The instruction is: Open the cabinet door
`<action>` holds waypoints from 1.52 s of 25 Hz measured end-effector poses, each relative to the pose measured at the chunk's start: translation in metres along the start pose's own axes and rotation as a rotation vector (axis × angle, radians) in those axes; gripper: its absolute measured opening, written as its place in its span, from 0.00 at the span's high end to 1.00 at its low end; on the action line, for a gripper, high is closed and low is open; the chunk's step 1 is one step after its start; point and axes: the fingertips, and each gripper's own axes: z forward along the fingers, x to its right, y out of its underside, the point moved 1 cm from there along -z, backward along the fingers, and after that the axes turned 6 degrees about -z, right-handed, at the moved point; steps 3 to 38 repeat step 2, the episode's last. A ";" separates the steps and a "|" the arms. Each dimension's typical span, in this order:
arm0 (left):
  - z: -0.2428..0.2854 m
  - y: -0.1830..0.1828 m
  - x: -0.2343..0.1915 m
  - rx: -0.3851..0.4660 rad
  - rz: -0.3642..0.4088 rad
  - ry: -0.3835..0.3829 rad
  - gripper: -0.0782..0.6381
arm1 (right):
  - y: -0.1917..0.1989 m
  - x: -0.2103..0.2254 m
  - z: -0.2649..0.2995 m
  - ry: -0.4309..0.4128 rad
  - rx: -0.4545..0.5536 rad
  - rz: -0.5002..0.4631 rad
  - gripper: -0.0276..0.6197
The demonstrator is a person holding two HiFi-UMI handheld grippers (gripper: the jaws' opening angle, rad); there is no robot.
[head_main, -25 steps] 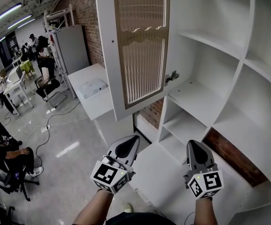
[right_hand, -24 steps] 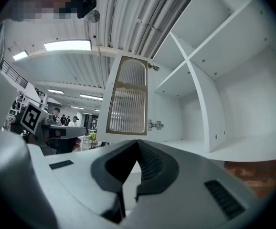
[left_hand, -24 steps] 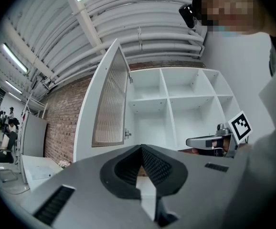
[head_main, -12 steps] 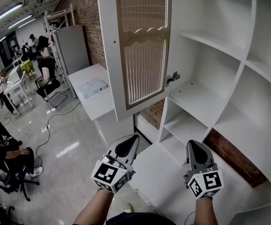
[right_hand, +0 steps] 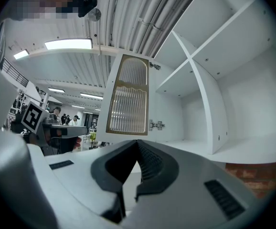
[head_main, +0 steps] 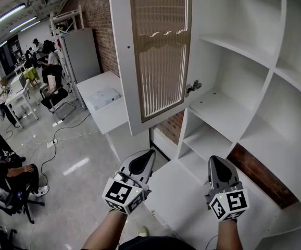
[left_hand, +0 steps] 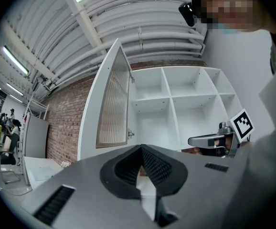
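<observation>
Above and ahead of both grippers, the white-framed cabinet door with a ribbed glass panel [head_main: 158, 51] stands swung wide, its lower edge well apart from the left gripper [head_main: 148, 154] beneath it. That gripper's jaws are pressed together on nothing; the right gripper [head_main: 216, 159] is the same, tips closed and empty. Beyond the right gripper the white open-shelved cabinet [head_main: 228, 111] shows its compartments, with a small metal hinge [head_main: 193, 86] at the door's hinged edge. The grippers hang side by side, apart from each other and from every shelf edge, while the glossy grey floor [head_main: 77, 155] spreads to the left gripper's left.
</observation>
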 end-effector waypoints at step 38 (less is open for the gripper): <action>0.001 -0.001 0.001 0.001 0.002 0.004 0.88 | -0.001 0.000 0.001 -0.001 0.002 -0.001 0.95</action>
